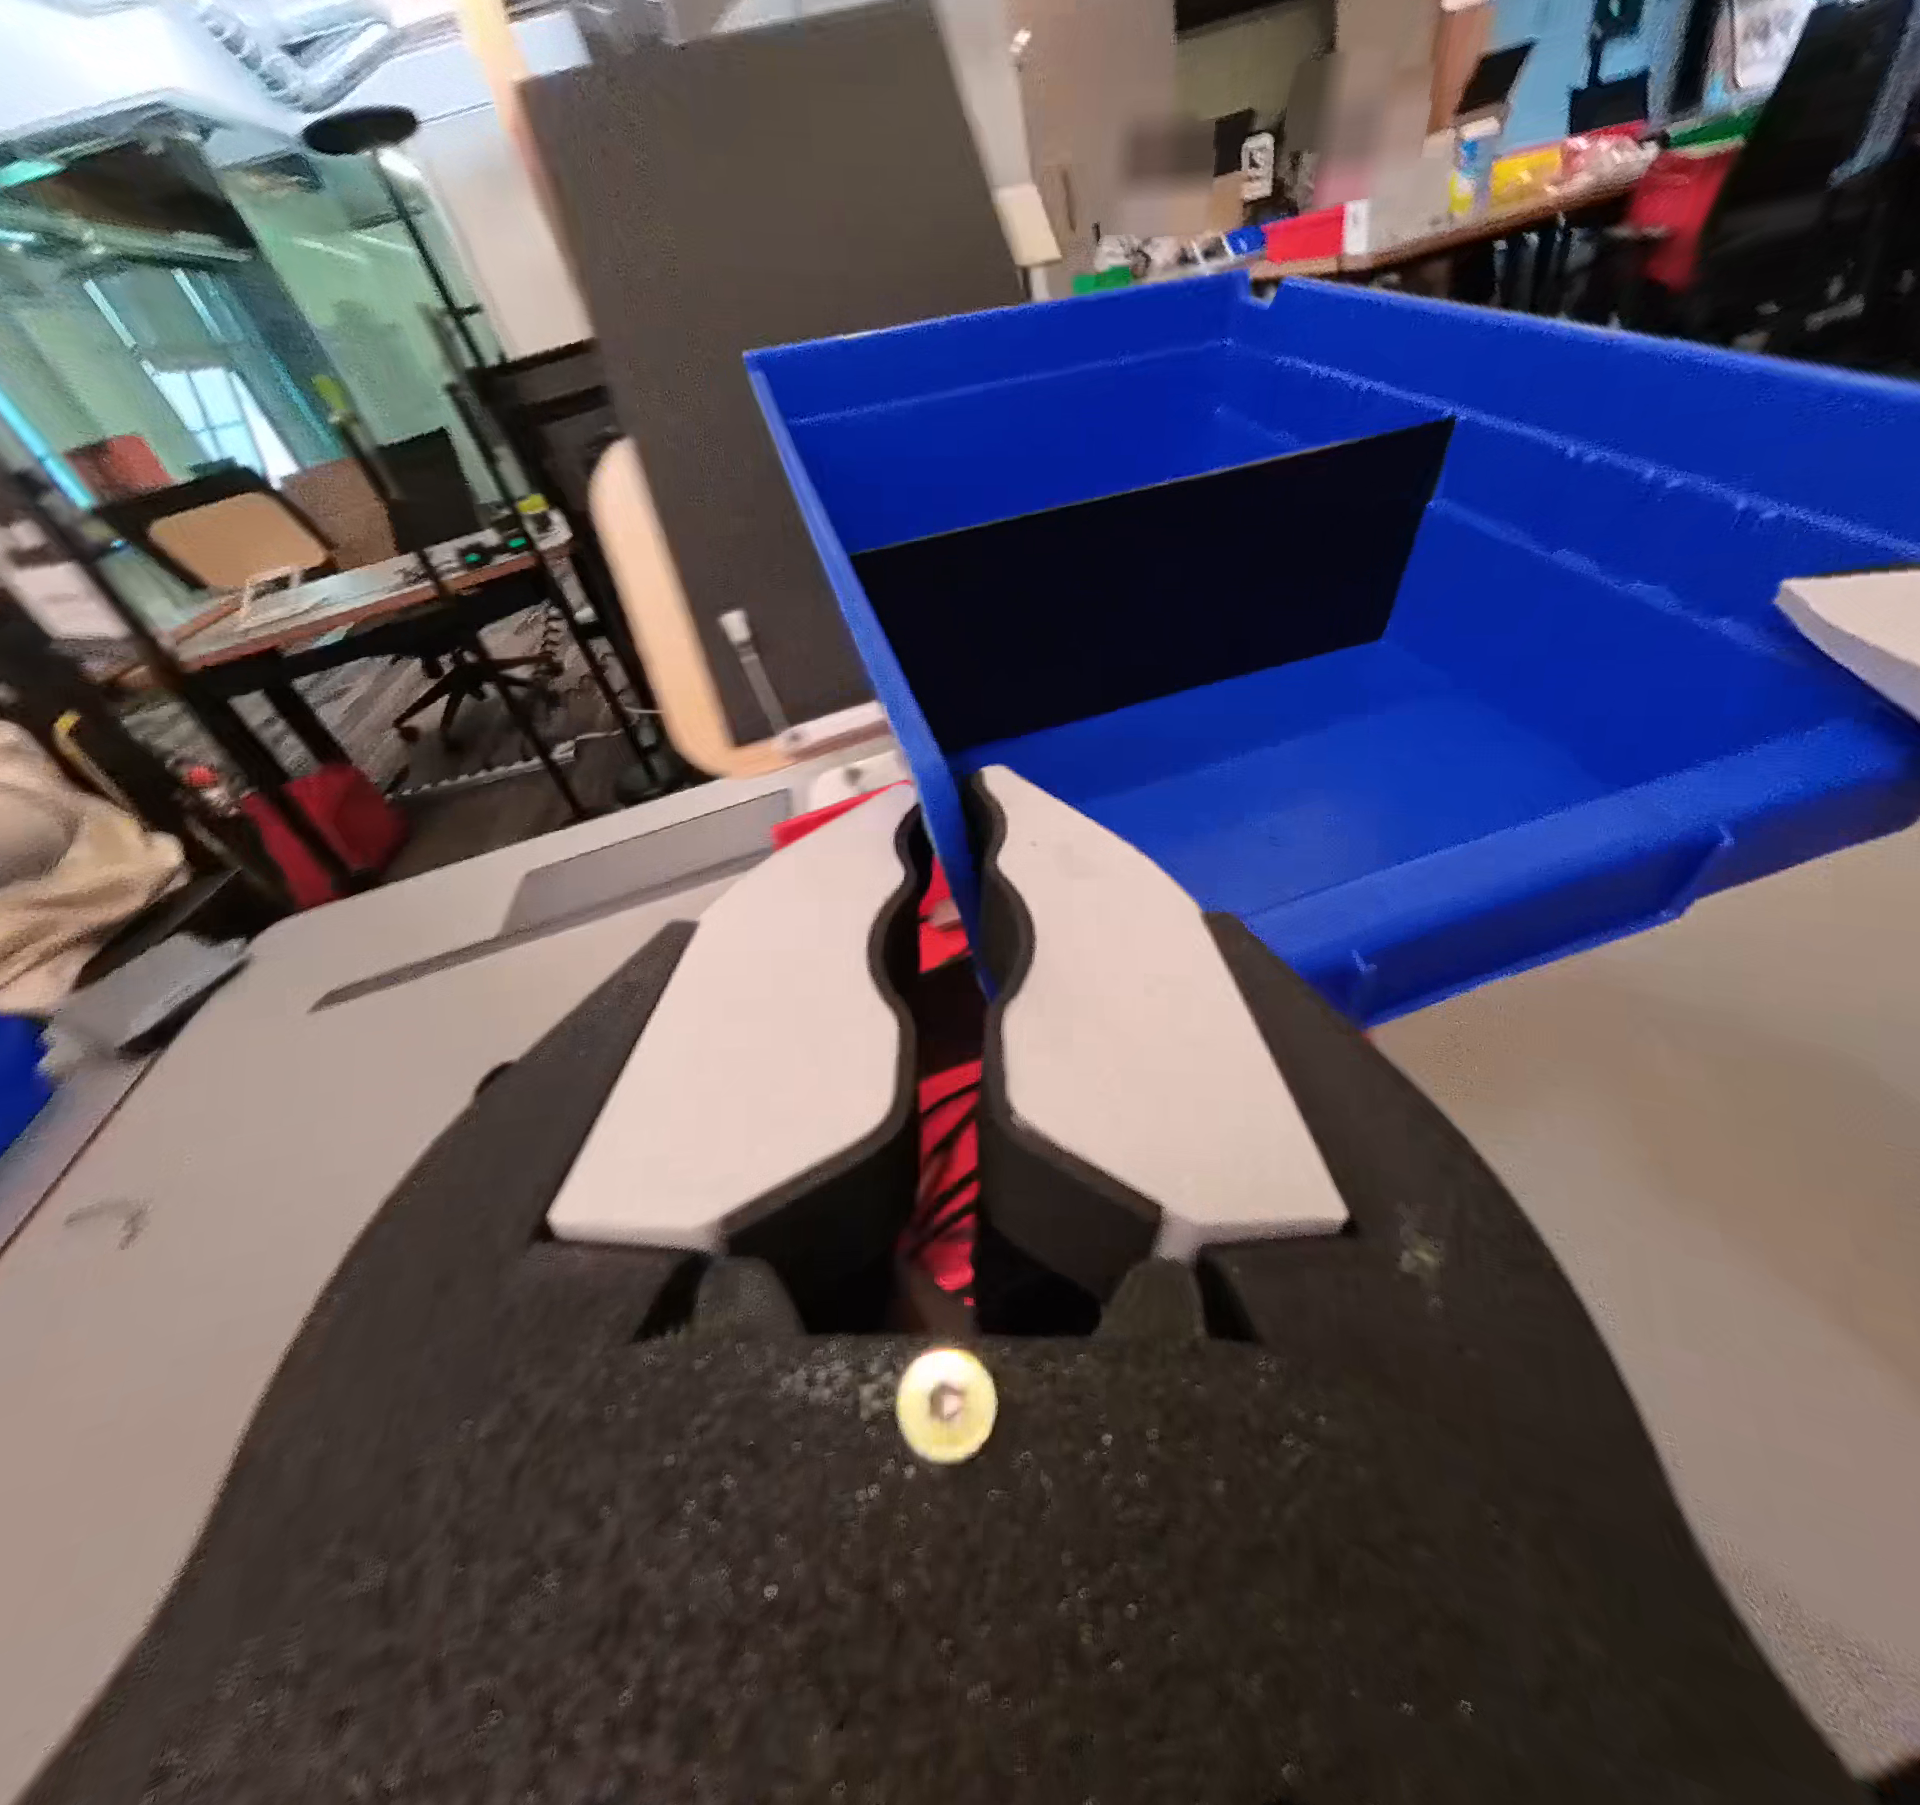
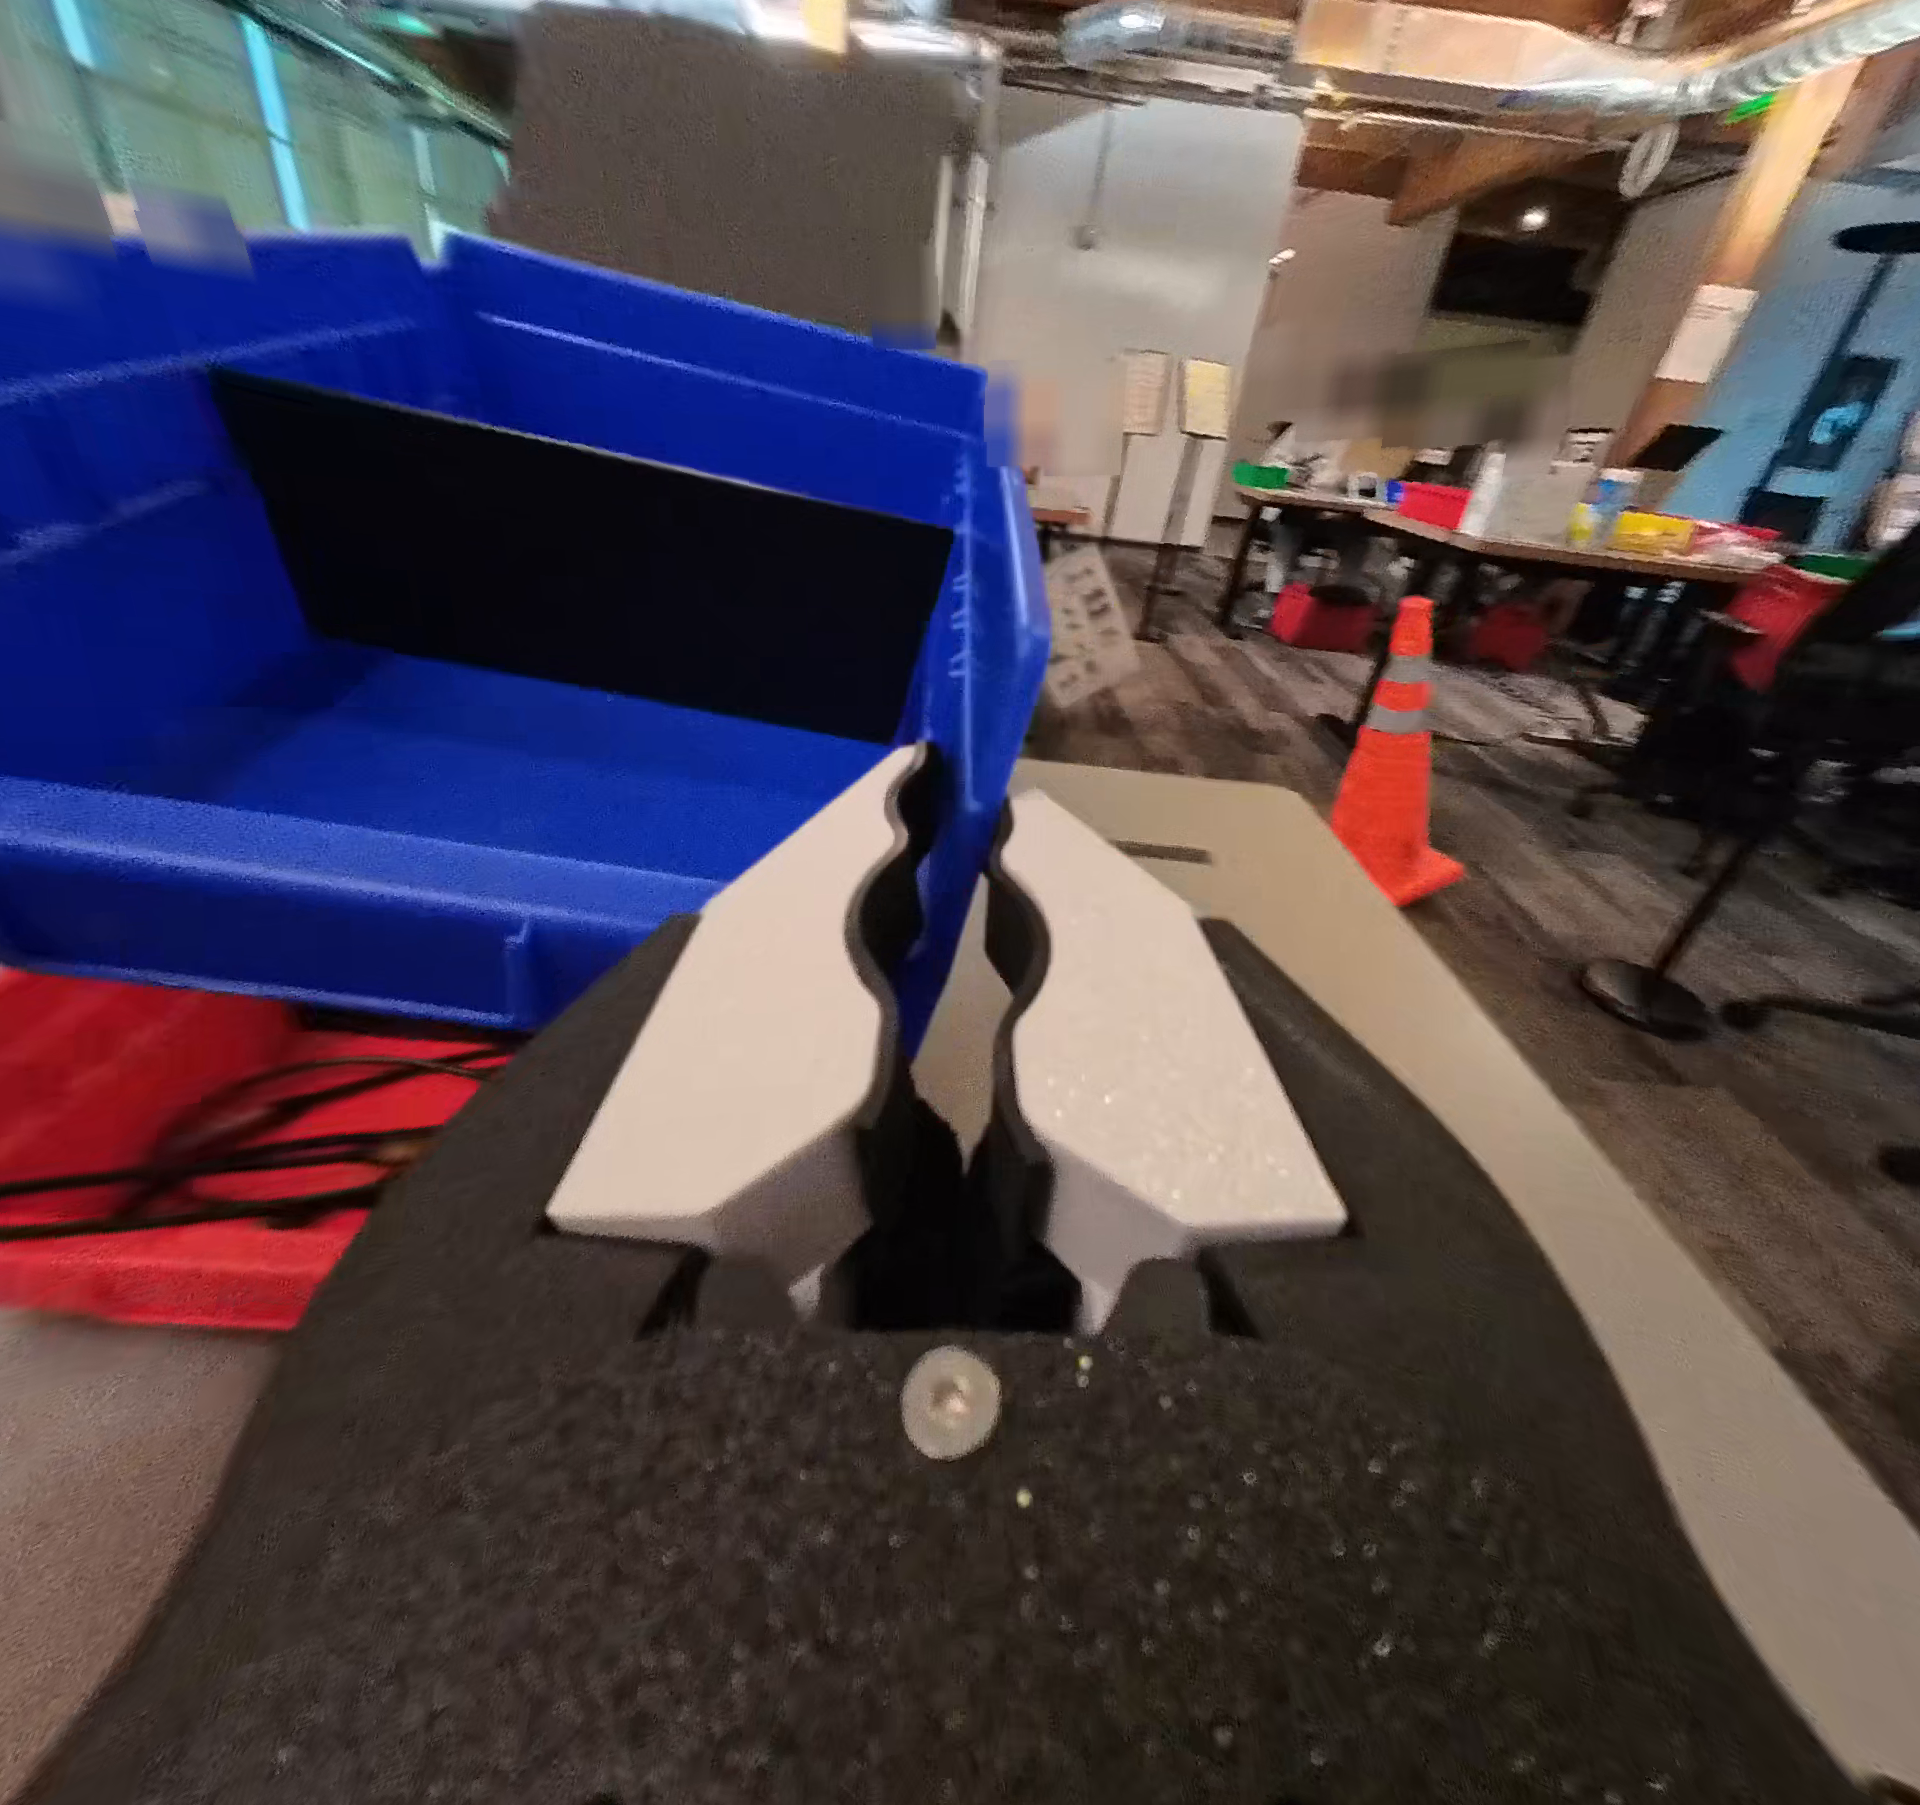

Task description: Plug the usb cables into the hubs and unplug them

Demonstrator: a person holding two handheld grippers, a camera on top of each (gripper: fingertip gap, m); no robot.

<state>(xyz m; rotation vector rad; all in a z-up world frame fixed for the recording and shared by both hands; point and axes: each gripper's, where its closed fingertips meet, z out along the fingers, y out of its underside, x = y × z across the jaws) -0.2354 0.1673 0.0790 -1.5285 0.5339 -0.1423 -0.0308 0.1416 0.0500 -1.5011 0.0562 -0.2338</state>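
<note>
Between both closed grippers, left and right, a blue bin's side walls are clamped, its black divider lying crosswise ahead.

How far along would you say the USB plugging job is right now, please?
Done: nothing that shows; no hub or plugged connector is in view. In hand: the left gripper and right gripper are each shut on an opposite side wall of the blue bin. Left: black cables lie in the red tray beneath, so plugging and unplugging seem ahead.

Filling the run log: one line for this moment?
left gripper: shut on bin wall | right gripper: shut on opposite wall | bin: empty
</note>
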